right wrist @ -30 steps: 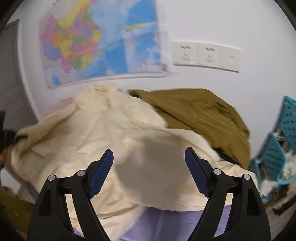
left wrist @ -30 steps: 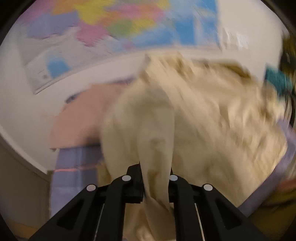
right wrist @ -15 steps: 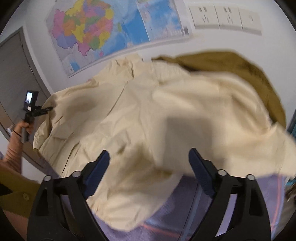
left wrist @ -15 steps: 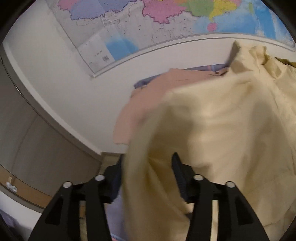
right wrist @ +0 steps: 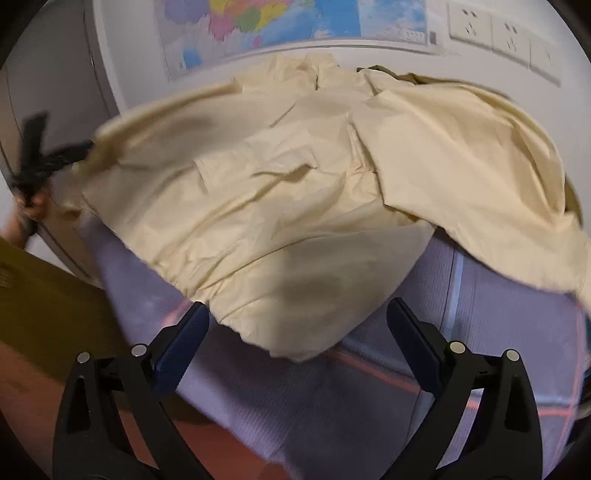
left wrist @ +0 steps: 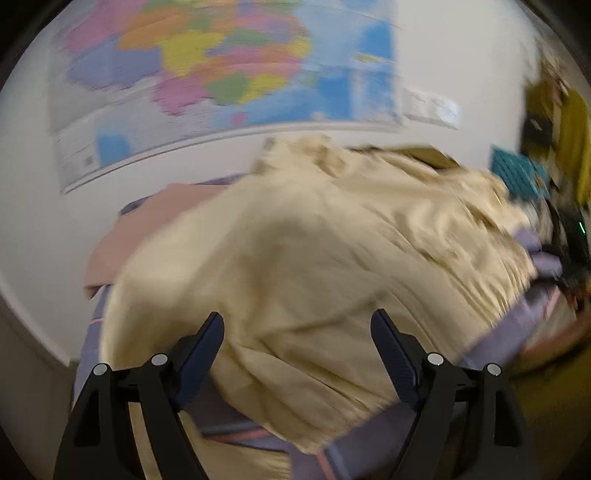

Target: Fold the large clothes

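Behind everything a big colourful map [right wrist: 280,26] is hanging on the white wall, and the cream shirt [right wrist: 295,192] is lying just below the map on a purple cloth [right wrist: 406,387] with pink lines. It is looking crumpled and lumpy, with one flap lying over its right side, so the folding is only just starting. No neat fold is showing yet, and the smoothing and folding are all still waiting to be done.

The left claw [left wrist: 297,354] is standing wide, its jaws having just been opening, with the shirt's near edge lying in front of it and not pinched. The right claw [right wrist: 297,343] is standing wide too, opening a little more, hovering at the shirt's near hem and holding nothing. A pink garment [left wrist: 147,221] is peeking out from under the shirt, below the map's left end.
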Available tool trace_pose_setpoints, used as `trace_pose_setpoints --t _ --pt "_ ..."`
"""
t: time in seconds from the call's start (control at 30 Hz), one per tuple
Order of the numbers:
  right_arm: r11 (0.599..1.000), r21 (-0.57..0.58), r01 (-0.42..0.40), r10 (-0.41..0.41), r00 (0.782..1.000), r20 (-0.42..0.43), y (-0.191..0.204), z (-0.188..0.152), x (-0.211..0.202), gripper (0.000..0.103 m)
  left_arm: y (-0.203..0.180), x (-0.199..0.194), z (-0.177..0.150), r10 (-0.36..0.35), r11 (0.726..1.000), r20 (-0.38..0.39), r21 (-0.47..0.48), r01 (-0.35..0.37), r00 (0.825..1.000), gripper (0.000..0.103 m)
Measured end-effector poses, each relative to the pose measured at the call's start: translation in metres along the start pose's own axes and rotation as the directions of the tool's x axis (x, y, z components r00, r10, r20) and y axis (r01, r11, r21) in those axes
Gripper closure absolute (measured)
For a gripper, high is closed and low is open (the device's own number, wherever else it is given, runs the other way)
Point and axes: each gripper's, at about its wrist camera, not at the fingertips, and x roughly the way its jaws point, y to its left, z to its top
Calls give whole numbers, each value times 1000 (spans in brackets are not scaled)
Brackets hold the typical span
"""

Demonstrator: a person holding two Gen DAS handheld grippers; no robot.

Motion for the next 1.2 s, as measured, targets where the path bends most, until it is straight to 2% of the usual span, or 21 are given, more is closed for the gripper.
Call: trace_pose_setpoints --t 0.03,0.1,0.17,0.2,0.23,0.3,0.4,0.47,0.53,0.6,0.63,0.67,0.7,0.73,0.8,0.87,1.0,1.1,1.17,1.2 --pt "1000 1 3 -3 1000 6 1 0 3 16 -10 4 -6 -30 999 -18 29 30 999 24" --pt "1000 25 -2 1 999 33 0 0 5 19 -25 9 -18 -82 994 -53 70 86 995 24" --pt "998 59 -20 17 998 56 -3 2 7 38 -43 18 -33 -101 985 -90 134 113 991 23" --pt "996 77 -39 35 998 58 -3 4 8 53 -50 26 -38 -80 982 -117 161 98 990 23" --pt "994 94 -57 50 996 68 -4 6 6 63 -53 31 -42 -53 980 -135 183 78 989 23" --pt "987 129 -97 84 991 105 -5 15 -2 74 -59 42 -44 13 974 -145 224 20 989 21" --pt "951 235 -202 155 966 207 -21 31 -25 82 -63 49 -36 19 973 -130 232 11 991 22" --pt "946 243 -213 157 960 230 -26 36 -36 80 -60 37 -27 -11 980 -75 198 26 997 24" --pt "959 243 -146 114 984 140 -27 36 -27 53 -47 27 -21 -36 989 -57 143 44 998 24" --pt "980 196 -29 26 1000 13 -18 33 -17 44 -43 20 -23 -54 991 -51 123 60 997 24" --pt "987 162 0 0 1000 -2 -12 31 -20 40 -44 19 -23 -44 989 -46 138 50 998 24" --pt "990 143 -7 5 1000 13 -7 31 -28 37 -47 17 -25 -32 987 -47 156 39 998 24" --pt "990 133 -50 42 997 62 -3 34 -41 30 -50 17 -25 -22 985 -50 169 30 998 24" --pt "989 121 -88 76 992 104 0 38 -51 28 -54 16 -25 -24 983 -50 180 33 998 24" --pt "990 100 -101 85 985 147 6 49 -57 27 -58 23 -22 -28 980 -45 196 36 999 24" --pt "989 65 -130 120 982 148 18 69 -46 28 -58 36 -19 -35 978 -59 202 46 998 24" --pt "987 29 -158 157 986 48 37 107 23 29 -54 65 -17 -24 983 -113 180 44 993 24" --pt "991 -7 -131 131 990 -49 51 119 76 31 -52 77 -13 -21 989 -123 141 38 992 24" --pt "993 -11 -116 115 989 -97 55 121 101 40 -52 85 -9 -11 993 -131 116 26 991 24" --pt "994 -9 -111 110 988 -105 55 123 108 53 -51 90 -7 -13 994 -140 106 28 990 24"
